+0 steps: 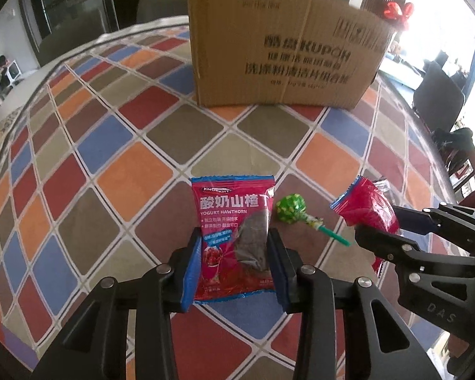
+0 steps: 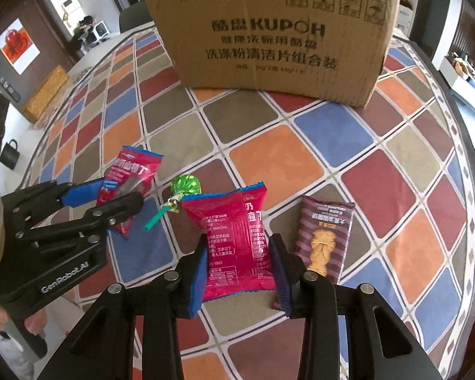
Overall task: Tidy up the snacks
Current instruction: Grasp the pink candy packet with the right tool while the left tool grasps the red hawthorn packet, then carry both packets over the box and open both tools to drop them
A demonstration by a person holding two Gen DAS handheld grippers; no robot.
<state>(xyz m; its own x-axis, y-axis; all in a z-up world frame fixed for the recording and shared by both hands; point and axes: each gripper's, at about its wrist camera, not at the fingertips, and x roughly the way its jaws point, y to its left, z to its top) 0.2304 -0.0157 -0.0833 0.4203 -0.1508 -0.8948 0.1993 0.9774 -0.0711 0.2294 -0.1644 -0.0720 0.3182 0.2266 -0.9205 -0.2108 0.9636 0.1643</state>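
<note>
Red and blue foil marks the two yogurt hawthorn packets, and the green lollipop (image 2: 184, 187) lying between them on the checked tabletop (image 2: 380, 171) serves as the anchor for everything else. Left of the lollipop, the left gripper (image 1: 234, 247) pinches the left hawthorn packet (image 1: 234, 237) by its two long sides, printed face up, blue pads pressed against the wrapper; in the right wrist view this packet (image 2: 128, 186) appears raised and tilted off the cloth. The lollipop itself lies flat, its wrapped head pointing away from the grippers and its green stick toward them, just beside both packets but touching neither gripper. Right of the lollipop, the right gripper (image 2: 239, 253) is clamped on the right hawthorn packet (image 2: 237, 240), back side with small print showing, the foil buckling between the pads. Further right of the lollipop, just past that gripper's outer finger, a brown striped biscuit packet (image 2: 324, 237) rests flat on the cloth. Well beyond the lollipop stands a cardboard box (image 2: 269, 31) printed KUPOH, upright on the far part of the tabletop.
</note>
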